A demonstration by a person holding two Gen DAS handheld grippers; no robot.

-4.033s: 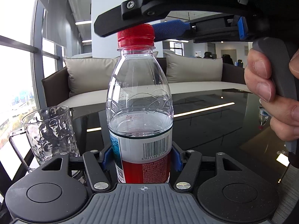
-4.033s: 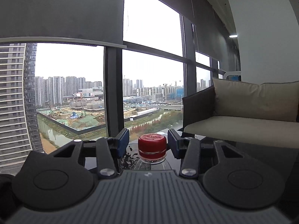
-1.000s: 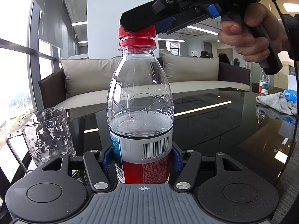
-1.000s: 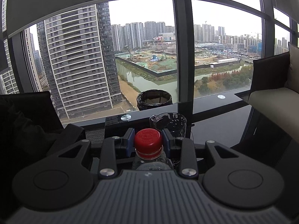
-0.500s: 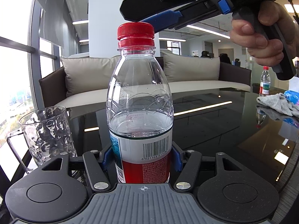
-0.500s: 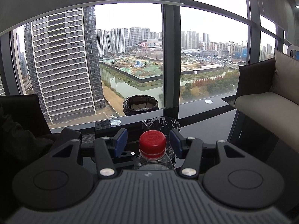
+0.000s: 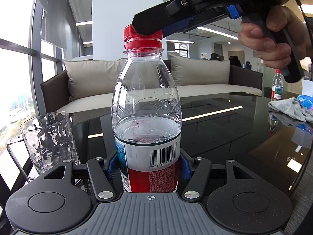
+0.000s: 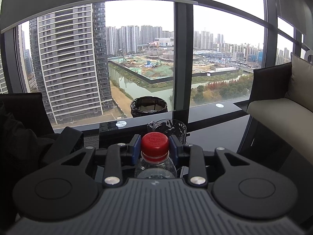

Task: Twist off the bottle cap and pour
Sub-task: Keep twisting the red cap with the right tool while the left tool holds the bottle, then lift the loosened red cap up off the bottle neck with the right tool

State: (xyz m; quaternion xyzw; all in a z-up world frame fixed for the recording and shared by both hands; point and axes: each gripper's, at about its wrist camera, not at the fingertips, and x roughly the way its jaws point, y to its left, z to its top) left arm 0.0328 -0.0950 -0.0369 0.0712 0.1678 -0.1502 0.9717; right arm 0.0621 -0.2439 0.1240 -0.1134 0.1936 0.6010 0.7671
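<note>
The bottle [image 7: 146,115] was a clear plastic water bottle standing upright on the glossy black table [image 7: 225,137]. Its body was ribbed with arched embossing on the shoulder, and it was filled with water to just above the label. The label was white at the top, with a printed barcode, and red below, with a blue panel on its left side. A red, ridged screw cap [image 7: 142,37] sat on the neck, with a matching red ring directly beneath it.

The left gripper [image 7: 147,165] was closed on the lower body of the bottle: both blue pads pressed against the label, one on each side. The bottle stood centred between the two fingers.

The right gripper [image 8: 155,146] came in from above and to the right, held by a hand [image 7: 272,41] wrapped around its handle. In the right wrist view, both blue pads touched opposite sides of the cap [image 8: 155,144], so this gripper was clamped on the cap. In the left wrist view, one black finger crossed the top front of the cap and hid part of it.

A dimpled clear glass mug [image 7: 49,139] with a handle stood on the table to the left of the bottle, near but apart from it. A grey cloth [image 7: 291,109] and a second small bottle [image 7: 276,88] lay far off at the right edge of the table.
</note>
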